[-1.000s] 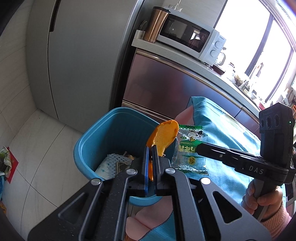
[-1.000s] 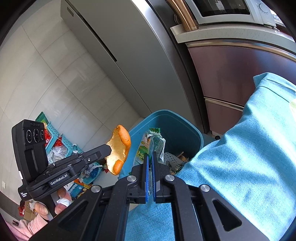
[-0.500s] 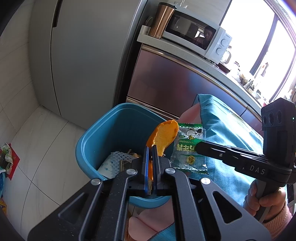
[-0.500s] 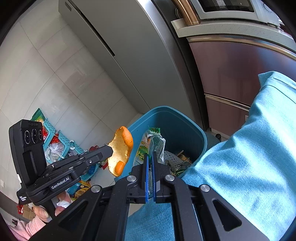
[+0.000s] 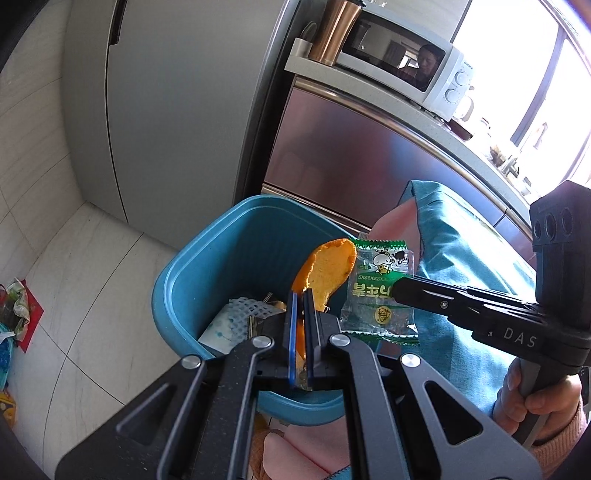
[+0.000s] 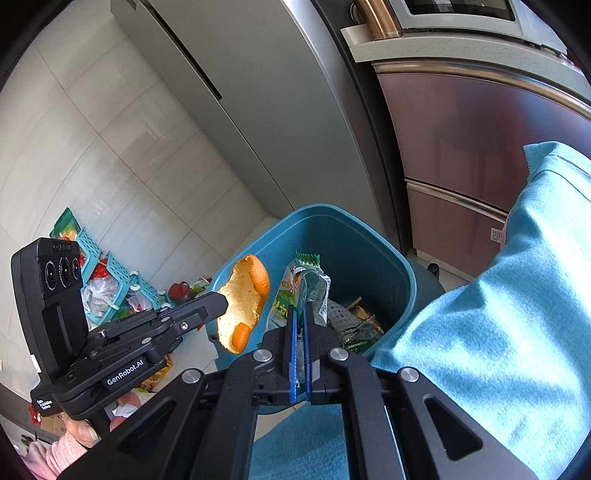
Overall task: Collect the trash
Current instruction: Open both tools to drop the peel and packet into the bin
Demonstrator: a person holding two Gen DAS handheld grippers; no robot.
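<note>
A blue trash bin (image 5: 207,254) (image 6: 373,254) stands on the floor with white foam netting (image 5: 243,308) and wrappers inside. My left gripper (image 5: 301,295) (image 6: 218,301) is shut on an orange peel (image 5: 325,269) (image 6: 242,299), held over the bin's near rim. Beside it, my right gripper (image 6: 300,308) (image 5: 395,286) is shut on a green and clear candy wrapper (image 6: 308,286) (image 5: 380,291), also above the bin's opening. A hand (image 5: 532,402) in a pink sleeve holds the right gripper's handle.
A grey fridge (image 5: 166,110) stands behind the bin, next to a steel cabinet (image 5: 369,162) with a microwave (image 5: 399,70) and copper tumbler (image 5: 336,29) on top. A teal cloth (image 6: 498,314) covers the surface at right. Baskets and litter (image 6: 110,280) lie on the tiled floor.
Both grippers have come down and closer to the bin, which looks larger now. The peel and the wrapper stay clamped.
</note>
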